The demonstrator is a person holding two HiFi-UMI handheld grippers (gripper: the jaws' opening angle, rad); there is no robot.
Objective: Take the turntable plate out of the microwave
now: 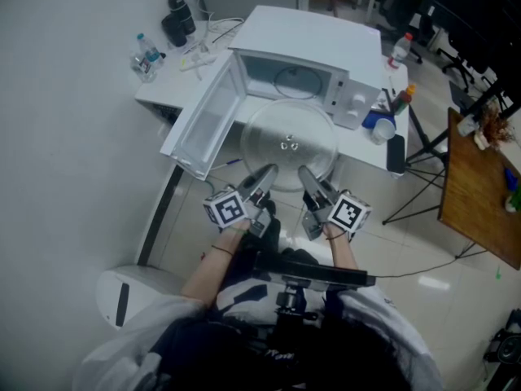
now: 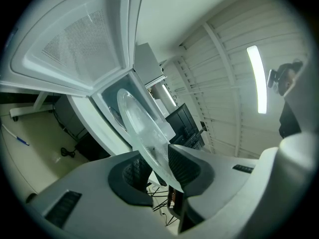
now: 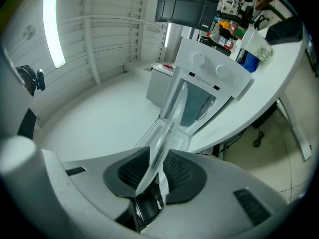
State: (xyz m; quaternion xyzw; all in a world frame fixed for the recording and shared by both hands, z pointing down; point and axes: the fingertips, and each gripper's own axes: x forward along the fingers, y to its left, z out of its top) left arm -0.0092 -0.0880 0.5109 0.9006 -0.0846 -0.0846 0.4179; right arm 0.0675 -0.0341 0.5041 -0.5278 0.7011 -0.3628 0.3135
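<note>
The clear glass turntable plate (image 1: 286, 141) hangs level in front of the white microwave (image 1: 326, 43), outside its empty cavity (image 1: 289, 78). The microwave door (image 1: 203, 116) stands swung wide to the left. My left gripper (image 1: 264, 177) is shut on the plate's near rim at the left, and my right gripper (image 1: 308, 179) is shut on the near rim at the right. In the left gripper view the plate (image 2: 139, 121) runs edge-on between the pads of that gripper (image 2: 157, 163), with the door (image 2: 75, 39) above. In the right gripper view the plate (image 3: 169, 123) sits between the dark pads of that gripper (image 3: 154, 171).
The microwave stands on a white table (image 1: 163, 84) with water bottles (image 1: 146, 55), a black bottle (image 1: 175, 24), a cup (image 1: 383, 129) and a dark flat thing (image 1: 396, 155). A wooden table (image 1: 480, 194) is at the right. A white bin (image 1: 122, 296) stands on the floor at lower left.
</note>
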